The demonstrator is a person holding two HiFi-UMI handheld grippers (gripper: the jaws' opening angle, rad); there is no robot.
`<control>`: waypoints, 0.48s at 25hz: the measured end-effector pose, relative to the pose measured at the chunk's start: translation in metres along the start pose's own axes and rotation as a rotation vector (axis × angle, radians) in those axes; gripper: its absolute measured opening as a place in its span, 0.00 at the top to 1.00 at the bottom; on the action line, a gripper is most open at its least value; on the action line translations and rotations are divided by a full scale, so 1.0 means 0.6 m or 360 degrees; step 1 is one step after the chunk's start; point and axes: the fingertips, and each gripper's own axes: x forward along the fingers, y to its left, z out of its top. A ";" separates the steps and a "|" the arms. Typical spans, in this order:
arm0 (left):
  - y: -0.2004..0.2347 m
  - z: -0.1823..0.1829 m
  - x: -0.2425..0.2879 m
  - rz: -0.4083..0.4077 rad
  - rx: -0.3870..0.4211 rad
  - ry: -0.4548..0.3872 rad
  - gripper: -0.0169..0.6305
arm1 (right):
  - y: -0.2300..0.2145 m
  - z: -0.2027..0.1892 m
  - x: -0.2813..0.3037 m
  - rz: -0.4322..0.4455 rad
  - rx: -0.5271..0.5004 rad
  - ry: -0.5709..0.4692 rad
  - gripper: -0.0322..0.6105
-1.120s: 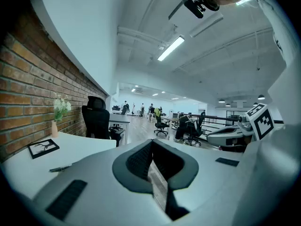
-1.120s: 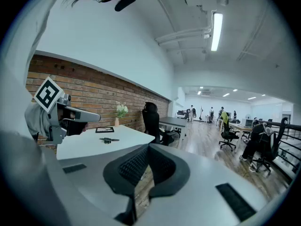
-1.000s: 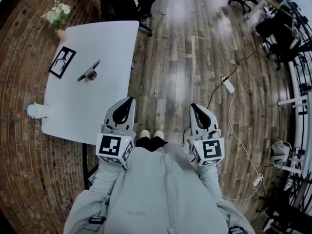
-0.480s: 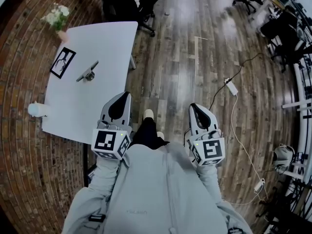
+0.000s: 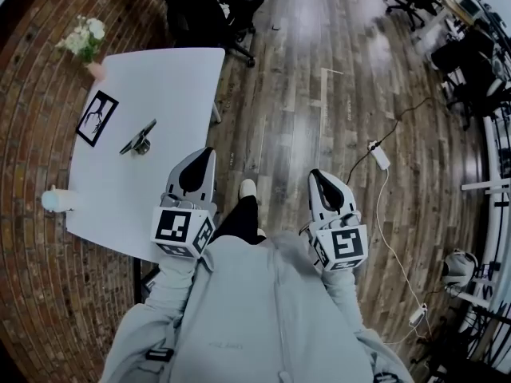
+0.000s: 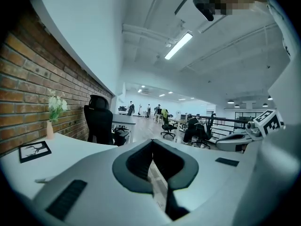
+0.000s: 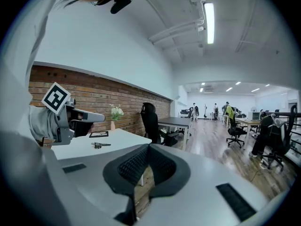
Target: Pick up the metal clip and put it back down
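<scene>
The metal clip lies on the white table at the left, next to a framed picture. In the right gripper view the clip shows small on the tabletop, far ahead and to the left. My left gripper is shut and empty, held over the table's near right edge, well short of the clip. My right gripper is also shut and empty, out over the wooden floor to the right of the table. Each gripper's own view shows its jaws closed, left and right.
A vase of white flowers stands at the table's far corner and a white cup at its near left edge. A black office chair stands beyond the table. A power strip with cable lies on the floor at right.
The person has stepped forward with one foot, carrying both grippers toward the table. The table and clip sit lower and nearer in the head view. Both grippers stay shut.
</scene>
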 end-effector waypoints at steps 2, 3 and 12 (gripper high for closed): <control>0.017 0.014 0.029 0.0011 -0.0003 -0.0009 0.93 | -0.012 0.013 0.035 0.0016 -0.0010 0.0004 0.91; 0.027 0.020 0.043 0.0017 -0.0004 -0.0011 0.93 | -0.017 0.019 0.052 0.0026 -0.0015 0.0002 0.91; 0.122 0.056 0.137 0.0104 -0.0024 -0.0021 0.93 | -0.038 0.058 0.205 0.0124 -0.0026 0.0027 0.91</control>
